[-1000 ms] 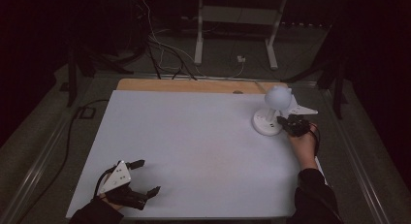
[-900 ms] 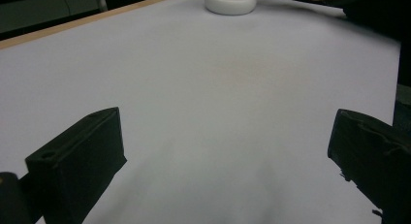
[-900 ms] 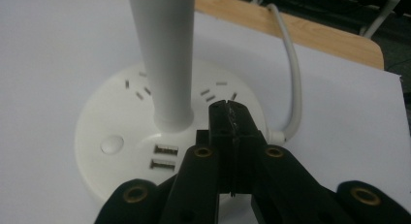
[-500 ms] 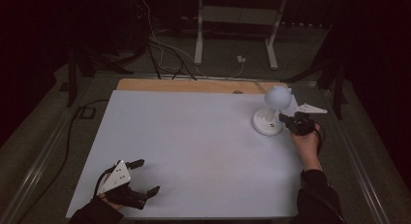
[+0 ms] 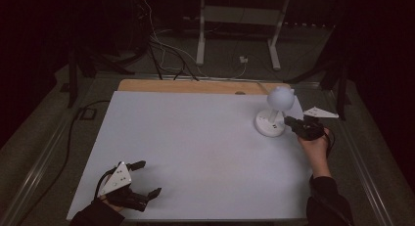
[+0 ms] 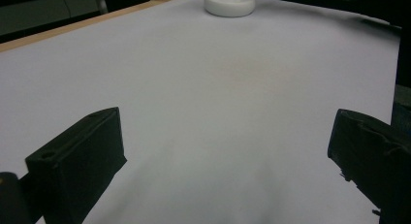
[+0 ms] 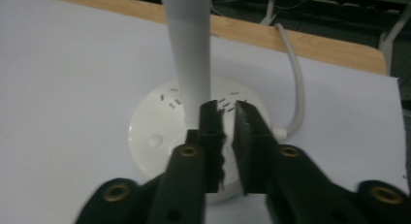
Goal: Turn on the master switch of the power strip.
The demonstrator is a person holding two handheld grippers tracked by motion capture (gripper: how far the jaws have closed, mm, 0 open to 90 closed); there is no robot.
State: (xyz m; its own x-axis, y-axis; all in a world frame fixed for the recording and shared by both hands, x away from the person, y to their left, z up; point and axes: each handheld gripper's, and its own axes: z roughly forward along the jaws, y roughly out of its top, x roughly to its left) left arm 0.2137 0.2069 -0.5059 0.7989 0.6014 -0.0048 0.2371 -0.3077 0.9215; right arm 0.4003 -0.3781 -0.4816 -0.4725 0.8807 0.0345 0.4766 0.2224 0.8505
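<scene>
Lamp (image 5: 272, 117): white, smooth plastic; a round flat base, a straight stem and a ball-shaped head. It stands upright on the desk (image 5: 195, 147), near the far right corner of it.
Lamp base (image 7: 160, 132): a glossy disc with small grey marks printed on top; a white cable (image 7: 296, 83) leaves it at the side.
Desk: a matt white sheet covers it; a strip of pale wood (image 5: 195, 86) shows along the far edge, behind the lamp.
Right gripper (image 7: 228, 118): black, hard, with brass-coloured screw holes. Its fingers are almost together, a narrow slit between them, holding nothing; the tips are over the lamp base, just beside the stem.
Left gripper (image 5: 142, 179): far from the lamp, at the near left corner of the desk. Its blocky black fingers (image 6: 80, 153) are wide apart and empty.
</scene>
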